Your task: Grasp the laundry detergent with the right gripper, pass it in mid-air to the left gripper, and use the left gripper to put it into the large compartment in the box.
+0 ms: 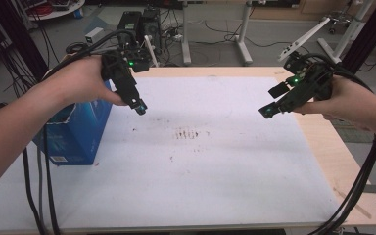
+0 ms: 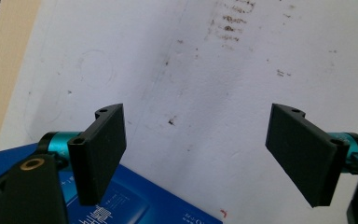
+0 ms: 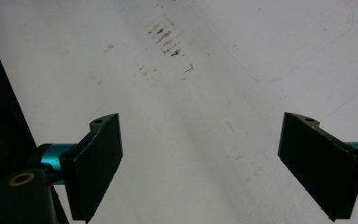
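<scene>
Hovering over a stained white mat [image 1: 200,161], two hand-held grippers hang empty beside a blue box [image 1: 76,129].

The left gripper [image 1: 138,105] angles down just past the box's open top, its jaws spread wide with nothing between them, seemingly poised to work at the carton; in the left gripper view the blue box [image 2: 121,205] sits directly below the tool; the right gripper [image 1: 269,110] is held well apart near the mat's far side, jaws equally wide and bare, likely kept clear until needed; brown smudges [image 1: 192,133] mark the mat between them; the box stands at the table's left edge.

Even overhead light, soft focus
</scene>
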`<state>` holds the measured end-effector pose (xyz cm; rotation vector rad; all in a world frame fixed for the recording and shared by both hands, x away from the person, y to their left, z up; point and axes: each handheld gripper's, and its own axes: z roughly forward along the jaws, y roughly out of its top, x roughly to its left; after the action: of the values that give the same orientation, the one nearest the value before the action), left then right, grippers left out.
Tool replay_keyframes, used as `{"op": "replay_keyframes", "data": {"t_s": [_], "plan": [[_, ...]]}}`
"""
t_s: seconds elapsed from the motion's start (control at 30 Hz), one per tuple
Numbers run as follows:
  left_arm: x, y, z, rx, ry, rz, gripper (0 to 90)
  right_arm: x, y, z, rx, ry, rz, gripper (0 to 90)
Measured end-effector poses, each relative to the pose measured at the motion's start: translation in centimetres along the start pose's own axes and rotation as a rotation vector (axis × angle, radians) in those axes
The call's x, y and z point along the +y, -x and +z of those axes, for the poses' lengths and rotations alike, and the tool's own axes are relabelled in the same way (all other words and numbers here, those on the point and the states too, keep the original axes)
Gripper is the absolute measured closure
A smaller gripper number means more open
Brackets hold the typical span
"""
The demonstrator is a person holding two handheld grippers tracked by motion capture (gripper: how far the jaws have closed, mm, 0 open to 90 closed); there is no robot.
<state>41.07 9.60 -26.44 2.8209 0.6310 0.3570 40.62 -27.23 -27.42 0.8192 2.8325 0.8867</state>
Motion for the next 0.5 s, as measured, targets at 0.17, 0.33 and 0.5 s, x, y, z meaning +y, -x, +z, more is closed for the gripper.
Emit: {"op": "replay_keyframes", "data": {"t_s": [0.17, 0.33, 0.5], "plan": [[-0.2, 0.0, 0.3, 0.001, -0.005, -0.013, 20.4, 0.1, 0.3, 0.3, 0.01, -0.005, -0.002, 13.3], [-0.4, 0.1, 0.7, -0.007, -0.02, -0.008, 20.4, 0.2, 0.3, 0.6, 0.02, -0.021, -0.006, 13.3], [-0.7, 0.3, 1.8, -0.028, -0.023, -0.001, 20.4, 0.5, 0.0, 1.4, 0.021, -0.055, -0.029, 13.3]]}}
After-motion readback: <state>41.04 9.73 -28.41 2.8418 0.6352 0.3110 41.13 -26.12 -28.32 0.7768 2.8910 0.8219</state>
